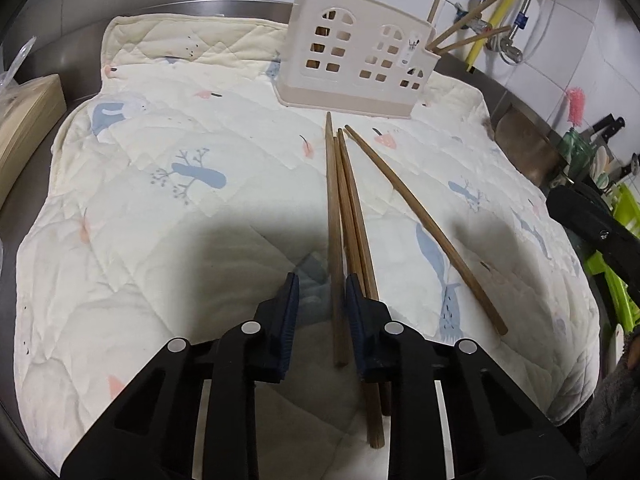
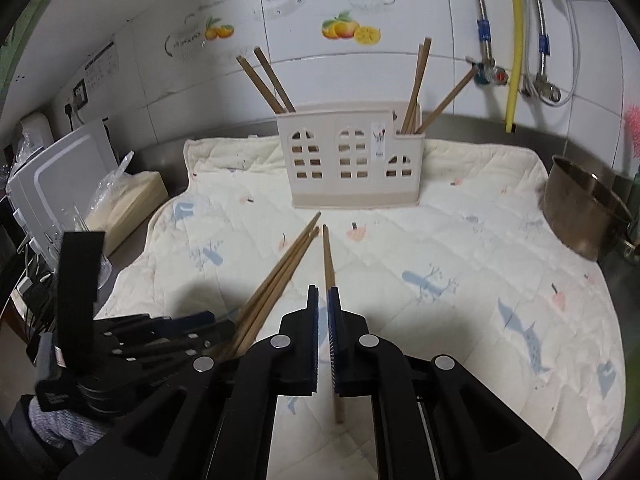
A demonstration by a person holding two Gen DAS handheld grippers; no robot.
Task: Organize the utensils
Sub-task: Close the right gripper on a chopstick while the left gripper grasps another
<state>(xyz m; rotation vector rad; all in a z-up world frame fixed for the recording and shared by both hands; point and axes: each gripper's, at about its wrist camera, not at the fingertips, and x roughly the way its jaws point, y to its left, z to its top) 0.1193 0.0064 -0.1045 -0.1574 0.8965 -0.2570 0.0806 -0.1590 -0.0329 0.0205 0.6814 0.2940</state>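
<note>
Several wooden chopsticks lie on a quilted cloth [image 1: 160, 208] in front of a cream utensil holder [image 1: 356, 64] [image 2: 352, 160], which has more chopsticks standing in its end compartments. My left gripper [image 1: 322, 304] is open and low over the cloth. The leftmost chopstick [image 1: 334, 220] lies between its jaws, with a gap at the left pad. Two chopsticks [image 1: 352, 216] run under its right finger [image 1: 356, 312]. A fourth chopstick [image 1: 420, 224] [image 2: 327, 256] lies apart to the right. My right gripper [image 2: 323, 312] hangs shut and empty above it.
A steel pot [image 2: 580, 208] stands at the cloth's right edge. A tan box [image 2: 128, 200] and white boards [image 2: 60, 176] sit on the left. Hoses and a yellow pipe [image 2: 516, 40] run down the tiled wall behind. A green rack [image 1: 620, 216] is at far right.
</note>
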